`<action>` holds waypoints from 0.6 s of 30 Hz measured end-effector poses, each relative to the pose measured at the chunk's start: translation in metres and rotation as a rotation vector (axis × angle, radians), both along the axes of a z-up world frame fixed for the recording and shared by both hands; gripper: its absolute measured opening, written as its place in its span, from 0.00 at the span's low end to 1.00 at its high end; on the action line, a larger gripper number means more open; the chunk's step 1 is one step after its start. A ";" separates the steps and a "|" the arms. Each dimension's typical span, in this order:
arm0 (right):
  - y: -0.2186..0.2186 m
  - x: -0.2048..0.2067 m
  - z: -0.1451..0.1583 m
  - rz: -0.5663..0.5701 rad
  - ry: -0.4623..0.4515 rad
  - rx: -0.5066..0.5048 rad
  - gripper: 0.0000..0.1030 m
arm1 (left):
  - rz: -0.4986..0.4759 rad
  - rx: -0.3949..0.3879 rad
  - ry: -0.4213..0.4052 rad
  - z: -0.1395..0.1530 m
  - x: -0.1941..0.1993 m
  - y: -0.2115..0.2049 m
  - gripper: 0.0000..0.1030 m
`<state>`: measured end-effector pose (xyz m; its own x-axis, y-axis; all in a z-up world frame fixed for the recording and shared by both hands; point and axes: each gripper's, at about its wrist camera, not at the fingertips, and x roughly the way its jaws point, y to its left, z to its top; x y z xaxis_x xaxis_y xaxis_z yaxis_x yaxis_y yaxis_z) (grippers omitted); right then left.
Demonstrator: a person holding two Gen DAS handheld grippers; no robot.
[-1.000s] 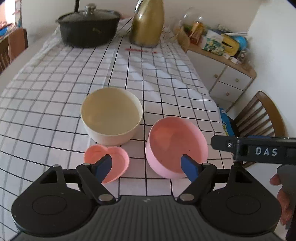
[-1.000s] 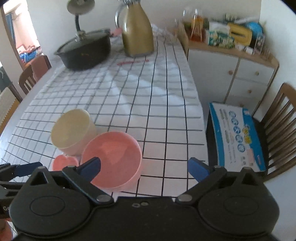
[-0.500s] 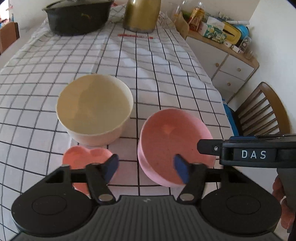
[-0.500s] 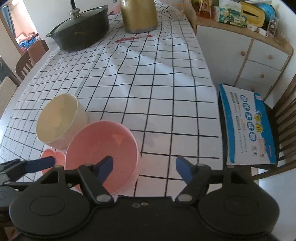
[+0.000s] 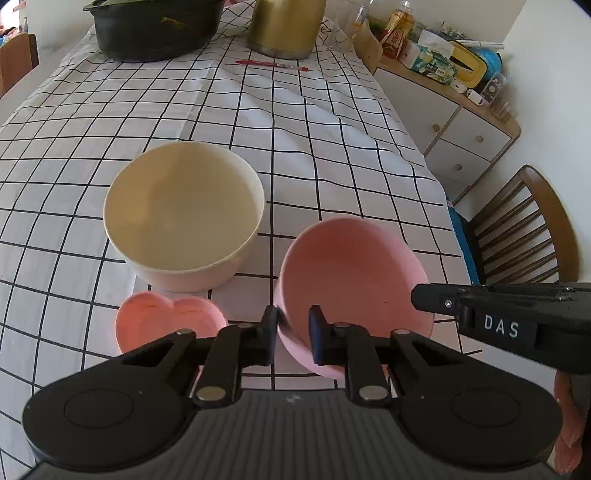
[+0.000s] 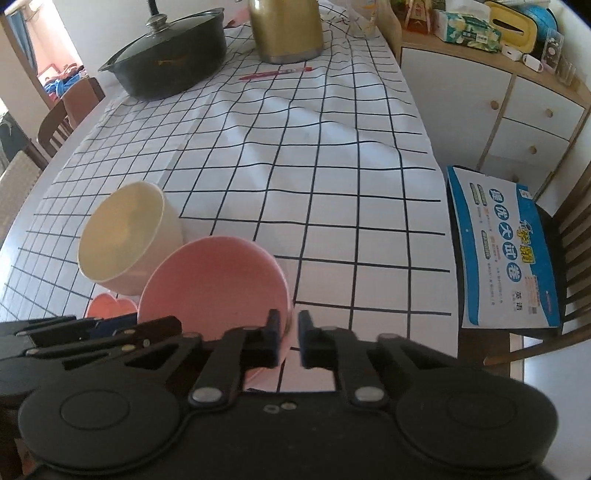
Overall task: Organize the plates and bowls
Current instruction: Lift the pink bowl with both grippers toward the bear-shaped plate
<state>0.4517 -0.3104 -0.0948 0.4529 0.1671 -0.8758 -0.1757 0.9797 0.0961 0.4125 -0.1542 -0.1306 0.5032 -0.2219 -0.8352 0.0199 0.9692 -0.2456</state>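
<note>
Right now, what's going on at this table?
A person is working two handheld grippers on the pink bowl. The left gripper and the right gripper have both just closed on its near rim, one at each side. The bowl looks tilted toward the cameras. The cream bowl and the pink heart-shaped dish sit untouched beside it on the checked tablecloth.

matt pink bowl (image 5: 354, 273), matt cream bowl (image 5: 184, 210), creased checked cloth (image 5: 295, 122), shiny brass-coloured metal kettle (image 5: 284, 26), wooden chair (image 5: 524, 229)
</note>
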 end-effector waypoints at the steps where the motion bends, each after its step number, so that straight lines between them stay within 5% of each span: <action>1: 0.001 -0.001 0.000 0.002 -0.003 -0.007 0.04 | 0.000 0.000 0.001 0.000 0.000 0.001 0.15; 18: 0.021 -0.049 0.035 0.006 -0.043 -0.004 0.05 | -0.011 -0.005 -0.004 0.034 -0.040 0.021 0.14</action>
<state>0.4027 -0.2896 -0.0596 0.4892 0.1668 -0.8560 -0.1857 0.9790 0.0847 0.3728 -0.1332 -0.0969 0.5040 -0.2314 -0.8321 0.0313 0.9677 -0.2502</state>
